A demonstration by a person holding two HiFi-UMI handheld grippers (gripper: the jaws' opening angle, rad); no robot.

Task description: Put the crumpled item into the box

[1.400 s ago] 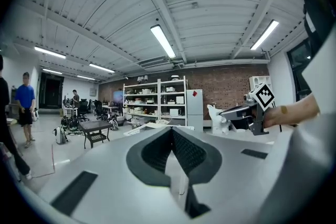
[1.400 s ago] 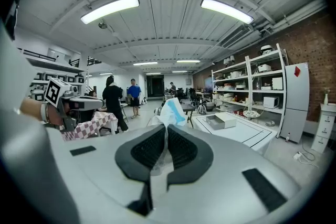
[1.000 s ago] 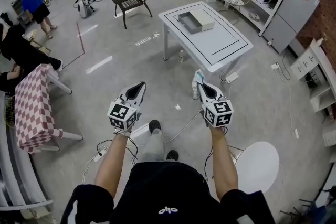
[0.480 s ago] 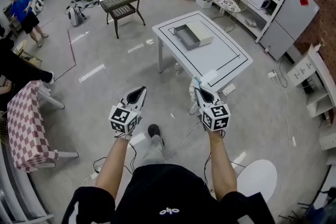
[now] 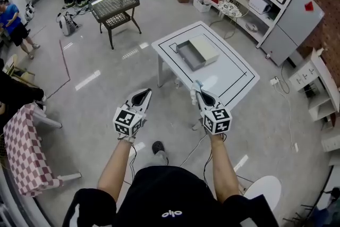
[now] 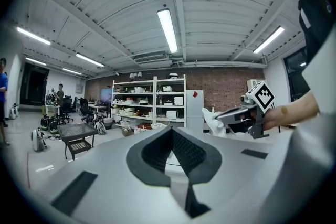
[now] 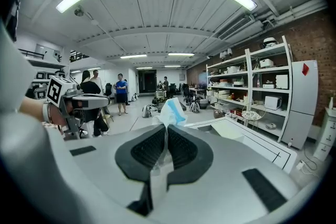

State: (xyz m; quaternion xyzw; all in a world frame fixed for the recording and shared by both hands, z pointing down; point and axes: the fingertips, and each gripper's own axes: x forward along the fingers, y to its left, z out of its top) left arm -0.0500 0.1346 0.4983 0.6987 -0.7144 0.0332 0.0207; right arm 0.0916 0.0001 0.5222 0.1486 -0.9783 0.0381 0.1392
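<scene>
Overhead first: in the head view the box (image 5: pixel 195 52) lies open at centre-top on a white surface (image 5: pixel 234 76). The right gripper (image 5: pixel 197 89) hangs short of that surface's near edge, over the floor, with the crumpled item (image 5: pixel 194 94) showing as a pale scrap at its tips. The left gripper (image 5: pixel 143 93) is level with it at centre-left, well apart from the surface. Next, the left gripper view shows its own jaws pressed together with nothing between them, and the other gripper at right carrying the white wad. Lastly, the right gripper view shows its jaws clamped on the item's lower part, with a white-and-blue tuft standing above the pads and the box beyond at right of centre. The item looks light, soft and springy, likely paper or thin film, so it should crush rather than break. A pinch through its bulk seems safer than one on a loose corner.
</scene>
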